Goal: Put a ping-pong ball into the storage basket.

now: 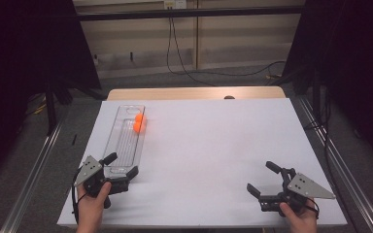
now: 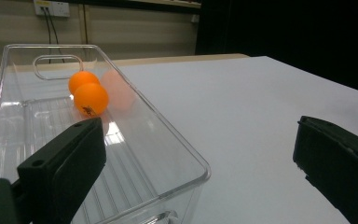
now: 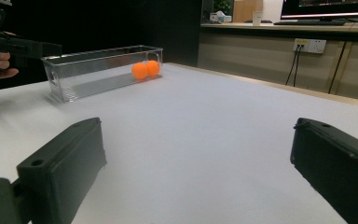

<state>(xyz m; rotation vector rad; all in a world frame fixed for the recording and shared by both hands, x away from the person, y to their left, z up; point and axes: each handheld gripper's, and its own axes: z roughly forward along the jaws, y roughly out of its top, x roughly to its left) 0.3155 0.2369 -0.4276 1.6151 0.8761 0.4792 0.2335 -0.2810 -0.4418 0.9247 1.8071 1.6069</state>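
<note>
Clear bin (image 1: pixel 126 141), long axis running straight ahead from the left tongs (image 1: pixel 119 170), near end between their spread, empty jaws; two orange balls (image 2: pixel 87 93) at its far end; right tongs (image 1: pixel 262 180), likewise spread and empty, well apart across the tabletop (image 1: pixel 213 141).
</note>
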